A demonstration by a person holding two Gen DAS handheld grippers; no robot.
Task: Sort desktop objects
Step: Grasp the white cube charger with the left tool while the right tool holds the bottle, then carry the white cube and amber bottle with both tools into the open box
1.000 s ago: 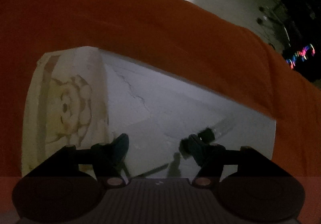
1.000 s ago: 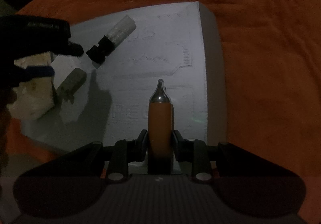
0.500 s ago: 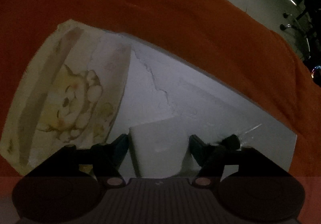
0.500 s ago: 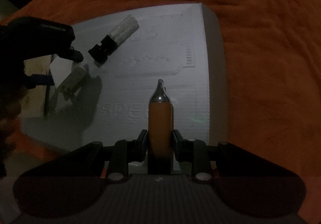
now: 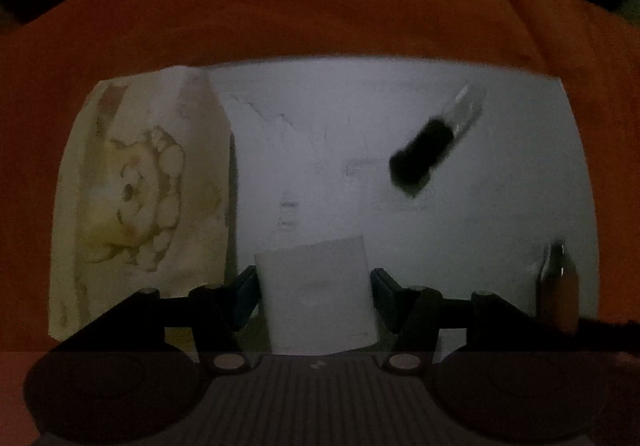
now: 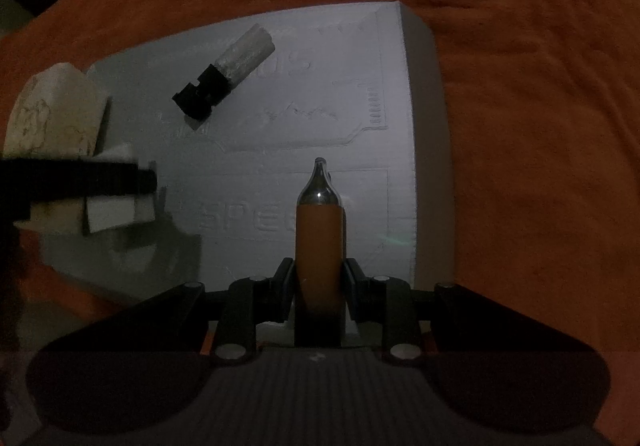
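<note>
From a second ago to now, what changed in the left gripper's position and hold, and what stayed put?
The left gripper shifted over the white foam board to straddle a small white block, its jaws just closing around it, contact unclear. The right gripper stayed shut on the orange tube; the black-capped cylinder lay unmoved.

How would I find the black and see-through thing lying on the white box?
Look for the big white foam box on the orange cloth. On its flat top, toward the far left, lies a short stick. It alone is half black, half frosted clear, unlike the plain white block and the cartoon-printed pack.
</note>
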